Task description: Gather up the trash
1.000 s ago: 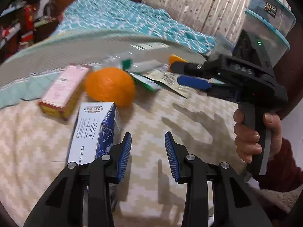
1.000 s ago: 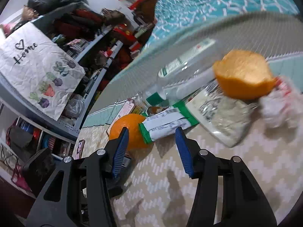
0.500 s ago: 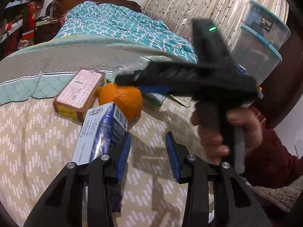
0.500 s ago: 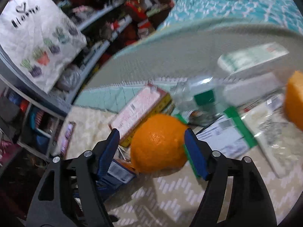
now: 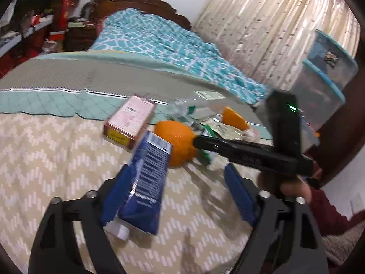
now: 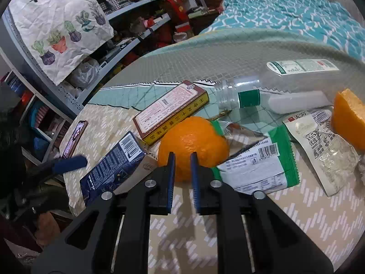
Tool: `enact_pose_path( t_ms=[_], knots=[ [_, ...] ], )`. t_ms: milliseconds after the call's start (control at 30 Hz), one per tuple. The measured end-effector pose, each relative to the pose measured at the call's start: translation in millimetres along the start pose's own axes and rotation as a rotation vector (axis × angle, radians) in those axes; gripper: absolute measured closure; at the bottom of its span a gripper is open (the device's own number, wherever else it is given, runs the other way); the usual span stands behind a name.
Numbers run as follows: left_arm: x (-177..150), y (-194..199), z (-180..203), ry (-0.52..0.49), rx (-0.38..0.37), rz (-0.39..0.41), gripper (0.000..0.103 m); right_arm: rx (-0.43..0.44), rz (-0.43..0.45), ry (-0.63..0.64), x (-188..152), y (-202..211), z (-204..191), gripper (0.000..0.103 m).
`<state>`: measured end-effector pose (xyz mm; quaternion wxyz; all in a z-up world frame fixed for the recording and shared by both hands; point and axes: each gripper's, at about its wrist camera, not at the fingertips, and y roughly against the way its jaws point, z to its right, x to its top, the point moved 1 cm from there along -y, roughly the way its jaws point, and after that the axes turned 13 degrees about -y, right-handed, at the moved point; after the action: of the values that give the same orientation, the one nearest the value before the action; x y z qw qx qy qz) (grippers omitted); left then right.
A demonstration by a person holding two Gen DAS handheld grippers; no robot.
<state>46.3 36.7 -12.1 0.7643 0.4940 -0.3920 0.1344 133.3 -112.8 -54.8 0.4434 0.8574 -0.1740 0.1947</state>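
Left gripper (image 5: 180, 189): jaws spread wide, low over the bed's chevron-patterned cover (image 5: 45, 159). The blue milk carton (image 5: 146, 182) lies between the fingers, resting against the left finger; the right finger stands well clear of it, so nothing is clamped. Barcode end of the carton points away from the camera, toward the orange.

Right gripper (image 6: 182, 178): jaws nearly closed, a narrow gap between the blue pads, nothing held. Tips sit just in front of the whole orange (image 6: 194, 146); contact cannot be confirmed. In the left wrist view, the right gripper (image 5: 239, 150) reaches in from the right with its tip at the orange (image 5: 176, 145).

Trash cluster, mid-cover, near the seam where the chevron cover meets the teal quilted strip:
- red-and-yellow medicine box (image 6: 171, 111), just behind the orange and the milk carton (image 6: 114, 166).
- clear plastic bottle (image 6: 262, 93), on its side, uncapped neck toward the box.
- green-edged wrapper (image 6: 257, 164), right of the orange, its edge tucked under the fruit.
- clear snack packet (image 6: 319, 143), further right.
- piece of orange peel (image 6: 349, 118), at the far right.

A phone (image 6: 74, 137) lies at the cover's left edge.
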Motion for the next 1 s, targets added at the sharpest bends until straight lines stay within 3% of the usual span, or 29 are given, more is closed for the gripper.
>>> enact_pose_path(
  t_ms=[33,67,167,433,467,533,633,700,767,933,1000],
  knots=[
    [0.5,-2.2,-1.9,-0.005,0.019,-0.005,0.021,0.0,0.002,-0.01,0.8,0.5,0.0,0.084],
    [1.9,-6.4,-0.6,-0.02,0.061,-0.018,0.021,0.003,0.005,-0.02,1.8,1.2,-0.1,0.077],
    [-0.2,-18.5,1.1,-0.043,0.106,-0.053,0.017,-0.006,0.058,-0.03,2.9,7.2,-0.5,0.024],
    [-20.3,-46.4,-7.9,-0.068,0.145,-0.141,0.021,-0.094,0.022,0.073,5.5,-17.7,-20.6,0.024],
    [-20.7,-46.2,-9.9,-0.07,0.154,-0.137,0.026,-0.112,0.014,0.092,6.4,-23.8,-22.8,0.024],
    [-22.8,-46.7,-14.2,-0.087,0.186,-0.149,0.053,-0.145,0.003,0.111,9.2,-36.3,-23.7,0.023],
    [-28.0,-41.8,-25.8,-0.05,0.143,-0.144,0.054,-0.193,-0.002,0.161,8.9,-47.2,-26.2,0.028],
    [-31.1,-33.6,-29.9,-0.037,0.134,-0.126,0.054,-0.165,-0.012,0.166,6.2,-43.3,-30.7,0.046],
    [-33.3,-22.3,-33.5,-0.016,0.105,-0.095,0.054,-0.132,0.018,0.169,-0.1,-28.2,-36.5,0.055],
    [-35.2,-5.7,-38.0,0.026,0.043,-0.051,0.054,0.059,0.074,0.236,-34.8,31.8,-53.4,0.056],
    [-35.4,-4.3,-37.2,0.036,0.014,-0.053,0.054,0.066,0.087,0.264,-51.4,48.1,-53.1,0.056]
  ],
)
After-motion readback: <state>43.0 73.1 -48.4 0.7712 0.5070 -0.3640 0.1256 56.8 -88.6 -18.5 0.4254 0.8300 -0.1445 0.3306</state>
